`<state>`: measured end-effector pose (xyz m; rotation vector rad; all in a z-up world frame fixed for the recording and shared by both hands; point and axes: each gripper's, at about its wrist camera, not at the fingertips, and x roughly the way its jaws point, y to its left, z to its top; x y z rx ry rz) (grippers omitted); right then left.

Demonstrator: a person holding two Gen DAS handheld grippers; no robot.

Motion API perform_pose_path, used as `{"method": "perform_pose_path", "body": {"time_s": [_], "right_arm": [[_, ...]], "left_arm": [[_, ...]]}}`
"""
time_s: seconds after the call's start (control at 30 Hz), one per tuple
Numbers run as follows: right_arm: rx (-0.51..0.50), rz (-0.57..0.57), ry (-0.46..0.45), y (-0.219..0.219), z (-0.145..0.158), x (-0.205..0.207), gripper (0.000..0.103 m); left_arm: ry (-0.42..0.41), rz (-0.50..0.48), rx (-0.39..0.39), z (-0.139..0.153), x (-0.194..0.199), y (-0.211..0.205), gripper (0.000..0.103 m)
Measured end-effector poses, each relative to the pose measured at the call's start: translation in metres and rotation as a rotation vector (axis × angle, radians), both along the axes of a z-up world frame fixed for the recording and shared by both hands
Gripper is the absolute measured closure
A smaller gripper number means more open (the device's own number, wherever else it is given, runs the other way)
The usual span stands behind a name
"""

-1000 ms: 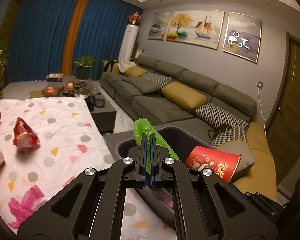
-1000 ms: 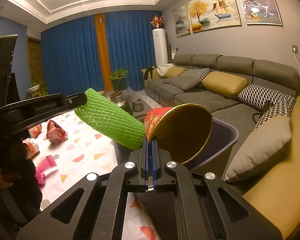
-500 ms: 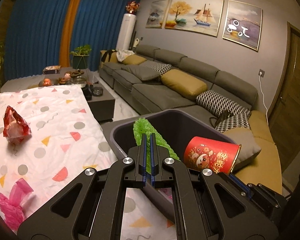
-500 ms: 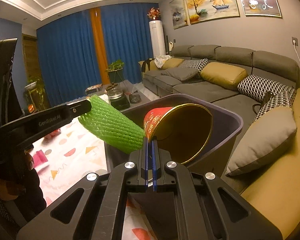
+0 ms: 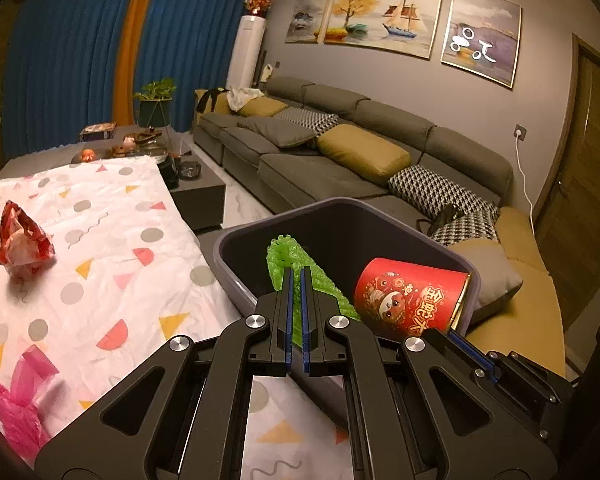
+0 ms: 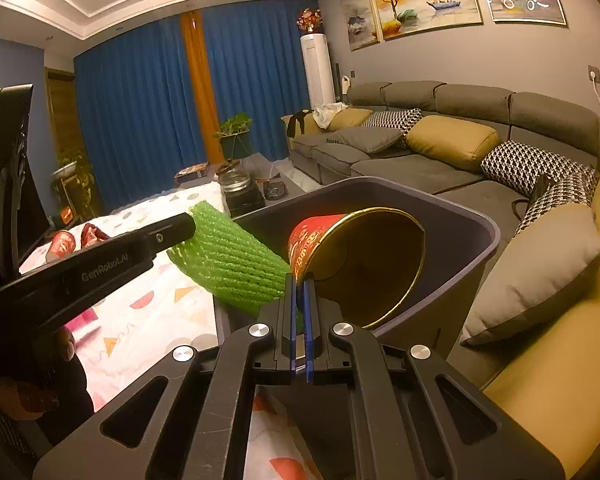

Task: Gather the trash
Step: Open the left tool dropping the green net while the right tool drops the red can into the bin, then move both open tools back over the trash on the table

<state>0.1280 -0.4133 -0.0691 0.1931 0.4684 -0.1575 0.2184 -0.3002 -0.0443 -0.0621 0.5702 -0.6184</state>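
My left gripper (image 5: 296, 276) is shut on a green foam net sleeve (image 5: 286, 258), holding it over the open grey trash bin (image 5: 236, 268). The sleeve also shows in the right wrist view (image 6: 232, 268), with the left gripper's finger beside it. My right gripper (image 6: 300, 284) is shut on the rim of a red paper cup with a gold inside (image 6: 364, 264), tilted over the same bin (image 6: 476, 248). The cup shows in the left wrist view (image 5: 408, 300) too.
A table with a white patterned cloth (image 5: 100, 248) lies left of the bin. On it are a crumpled red wrapper (image 5: 22, 236) and a pink plastic bag (image 5: 16, 396). A grey sofa with cushions (image 5: 360, 152) runs behind the bin.
Both grippers have moved forward with their loads; the bin is nearer and both items now hang over its opening. The table's trash has slid left in view.
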Motion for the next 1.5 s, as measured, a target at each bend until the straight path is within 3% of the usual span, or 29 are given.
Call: {"method": "perform_pose_path", "body": {"time_s": [0.43,0.53,0.57,0.6,0.67,0.87,0.93,1.07,1.13,1.23,1.4,1.5], "right_arm": [[0.012,-0.007,0.003,-0.004,-0.002,0.0,0.098],[0.014,-0.012,0.003,-0.004,-0.003,-0.001,0.083],[0.014,-0.013,0.0,-0.004,-0.003,-0.002,0.07],[0.013,-0.015,-0.005,-0.003,-0.003,-0.003,0.064],[0.009,-0.022,-0.011,-0.003,-0.002,-0.005,0.064],[0.009,-0.062,-0.026,-0.006,0.001,-0.015,0.058],[0.006,-0.077,-0.035,-0.007,0.003,-0.019,0.054],[0.001,-0.093,-0.044,-0.005,0.005,-0.027,0.047],[-0.006,-0.104,-0.053,-0.003,0.007,-0.031,0.041],[-0.01,-0.118,-0.064,-0.001,0.01,-0.037,0.032],[-0.024,-0.136,-0.085,0.006,0.014,-0.048,0.017],[-0.032,-0.135,-0.088,0.015,0.016,-0.051,0.015]], "left_arm": [[0.013,-0.035,0.016,-0.004,-0.007,-0.002,0.1],[0.018,-0.043,0.014,-0.004,-0.007,-0.001,0.1],[0.023,-0.05,0.013,-0.005,-0.008,-0.001,0.1],[0.026,-0.053,0.014,-0.005,-0.008,-0.001,0.1],[0.034,-0.062,0.016,-0.006,-0.008,0.0,0.1],[0.053,-0.07,0.011,-0.009,-0.008,0.005,0.078],[0.055,-0.069,0.005,-0.009,-0.009,0.007,0.064],[0.051,-0.054,-0.009,-0.008,-0.014,0.016,0.047],[0.041,-0.038,-0.014,-0.005,-0.018,0.022,0.032],[0.02,0.002,-0.012,-0.001,-0.026,0.038,0.02],[-0.023,0.118,0.023,0.001,-0.043,0.075,0.012],[-0.029,0.197,0.033,0.003,-0.054,0.105,0.009]]}}
